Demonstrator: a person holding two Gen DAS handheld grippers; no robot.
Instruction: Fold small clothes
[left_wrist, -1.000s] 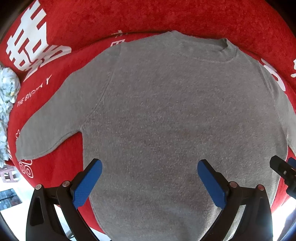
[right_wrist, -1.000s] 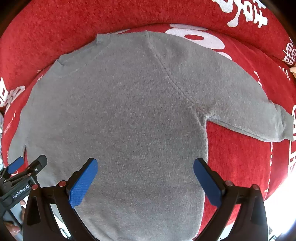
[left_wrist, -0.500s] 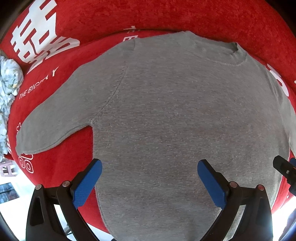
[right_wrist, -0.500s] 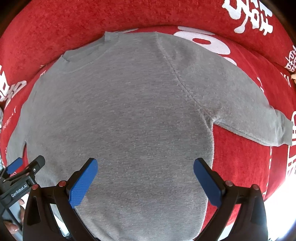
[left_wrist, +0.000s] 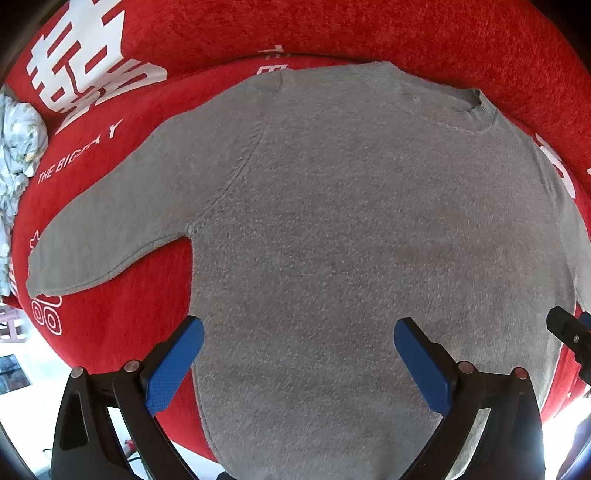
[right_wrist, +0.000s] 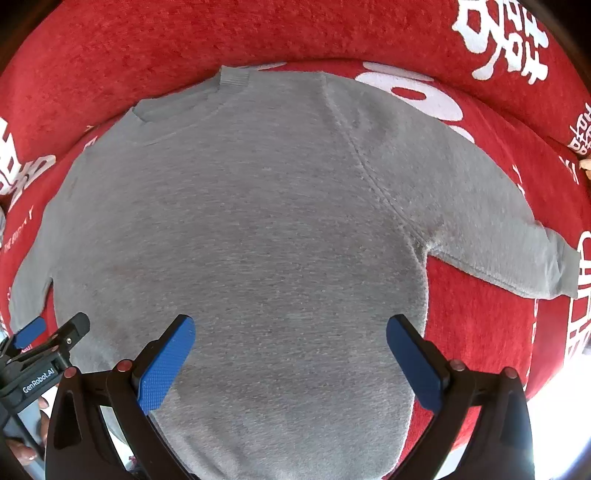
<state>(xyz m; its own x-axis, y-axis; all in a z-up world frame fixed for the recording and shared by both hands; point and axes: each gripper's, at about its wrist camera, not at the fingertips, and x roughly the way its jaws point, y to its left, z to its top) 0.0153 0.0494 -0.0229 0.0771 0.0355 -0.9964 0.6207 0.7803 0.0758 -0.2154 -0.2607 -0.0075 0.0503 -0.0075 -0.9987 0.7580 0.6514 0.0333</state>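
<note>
A small grey long-sleeved sweater (left_wrist: 332, 221) lies flat and spread out on a red plush cover, collar far from me, hem near me. It also shows in the right wrist view (right_wrist: 240, 229). Its left sleeve (left_wrist: 110, 221) and right sleeve (right_wrist: 498, 236) stretch out to the sides. My left gripper (left_wrist: 297, 343) is open and empty above the lower left part of the body. My right gripper (right_wrist: 290, 339) is open and empty above the lower right part. Each gripper shows at the edge of the other's view.
The red cover (left_wrist: 406, 33) has white lettering and rises into a backrest behind the sweater. A crumpled pale patterned cloth (left_wrist: 18, 140) lies at the far left. The cover's near edge drops to a bright floor (left_wrist: 22, 354).
Both grippers have shifted left and drawn slightly nearer the sweater, which now sits further right and lower in both views. The sweater itself has not moved. Both grippers stay open.
</note>
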